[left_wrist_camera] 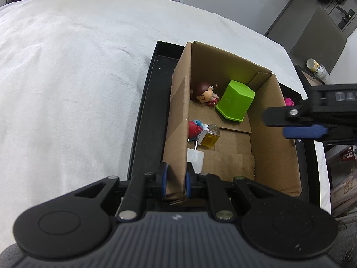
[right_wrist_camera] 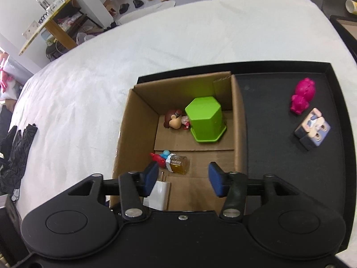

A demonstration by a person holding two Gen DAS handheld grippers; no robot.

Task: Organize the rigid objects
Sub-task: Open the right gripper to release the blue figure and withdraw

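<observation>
Left wrist view: my left gripper [left_wrist_camera: 175,184] is clenched on the near end of the left wall of the cardboard box [left_wrist_camera: 178,120], a blue pad on each side of the board. The box sits in a black tray [right_wrist_camera: 334,71] on a white cloth [left_wrist_camera: 67,67]. Inside the box, at the far end, a green hexagonal container [right_wrist_camera: 206,120] lies mouth down with a brown-haired figurine [right_wrist_camera: 175,119] just left of it. Nearer along the left wall lie a small red and blue toy [right_wrist_camera: 161,156], touching a little bottle of yellow liquid [right_wrist_camera: 178,164], and nearer still a white plug adapter [right_wrist_camera: 159,193]. My right gripper [right_wrist_camera: 181,179] hovers over the near part of the box, its jaws parted, gripping nothing. On the tray to the right of the box stand a pink animal toy [right_wrist_camera: 302,97] and a printed cube [right_wrist_camera: 312,128], near each other.
</observation>
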